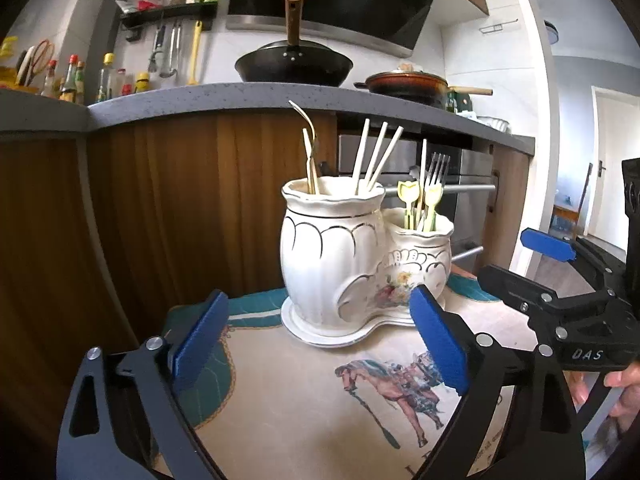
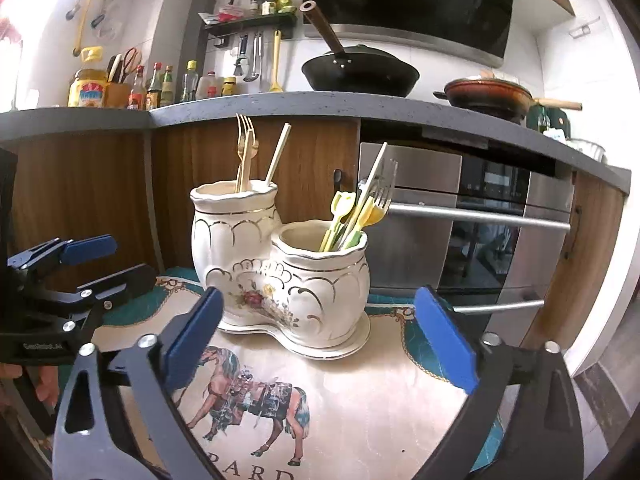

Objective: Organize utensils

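A white ceramic double utensil holder (image 1: pixel 340 264) (image 2: pixel 256 264) stands on its saucer on the horse-print tablecloth (image 2: pixel 380 400). Its tall pot holds a gold fork (image 2: pixel 242 148) and cream chopsticks (image 1: pixel 376 156). The short pot holds yellow-green plastic forks (image 2: pixel 340 220), a metal fork (image 1: pixel 436 168) and a chopstick. My left gripper (image 1: pixel 320 300) is open in front of the holder, nothing between its blue pads. My right gripper (image 2: pixel 320 300) is also open and empty, just short of the holder. Each gripper shows at the edge of the other's view: the right gripper (image 1: pixel 512 258), the left gripper (image 2: pixel 130 260).
Behind the small table rise a wooden cabinet front (image 1: pixel 160 208) and an oven (image 2: pixel 480 232) with steel bar handles. A grey counter (image 1: pixel 240 100) above carries a black wok (image 1: pixel 294 66), a brown pot (image 2: pixel 488 94) and bottles. A person's hand (image 1: pixel 624 384) grips the right tool.
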Available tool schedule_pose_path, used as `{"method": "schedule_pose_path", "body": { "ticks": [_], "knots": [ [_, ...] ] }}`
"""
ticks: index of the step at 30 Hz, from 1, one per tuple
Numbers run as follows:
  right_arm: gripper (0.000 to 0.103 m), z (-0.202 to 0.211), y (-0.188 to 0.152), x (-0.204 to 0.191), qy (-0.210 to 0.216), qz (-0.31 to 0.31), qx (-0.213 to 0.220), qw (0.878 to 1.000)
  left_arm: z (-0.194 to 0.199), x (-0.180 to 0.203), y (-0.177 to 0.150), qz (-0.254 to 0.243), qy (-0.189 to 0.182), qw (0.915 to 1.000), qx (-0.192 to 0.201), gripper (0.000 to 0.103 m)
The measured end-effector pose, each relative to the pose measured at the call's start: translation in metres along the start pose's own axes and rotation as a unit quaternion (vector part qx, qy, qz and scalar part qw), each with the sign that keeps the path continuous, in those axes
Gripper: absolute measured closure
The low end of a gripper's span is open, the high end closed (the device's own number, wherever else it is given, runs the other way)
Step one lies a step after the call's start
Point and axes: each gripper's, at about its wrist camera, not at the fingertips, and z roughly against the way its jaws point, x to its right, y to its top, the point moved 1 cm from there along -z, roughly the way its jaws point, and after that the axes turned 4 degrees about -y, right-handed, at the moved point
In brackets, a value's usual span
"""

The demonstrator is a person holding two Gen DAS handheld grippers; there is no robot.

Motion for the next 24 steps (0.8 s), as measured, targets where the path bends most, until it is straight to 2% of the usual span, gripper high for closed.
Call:
{"method": "schedule_pose_path", "body": {
  "ticks": [5, 11, 24],
  "knots": [
    [0.006, -0.002, -0.001, 0.01, 0.008, -0.019, -0.004, 1.0, 0.001, -0.007, 0.0, 0.013, -0.01, 0.9999, 0.002, 0.005],
    [0.006, -0.003, -0.003, 0.023, 0.025, -0.05, -0.01, 0.998, 0.0, -0.014, -0.001, 0.024, -0.021, 0.9994, -0.012, 0.005],
    [0.005, -0.001, -0.003, 0.021, 0.022, -0.048, -0.009, 0.999, 0.001, -0.004, -0.001, -0.001, -0.002, 1.0, -0.009, 0.005]
  ]
}}
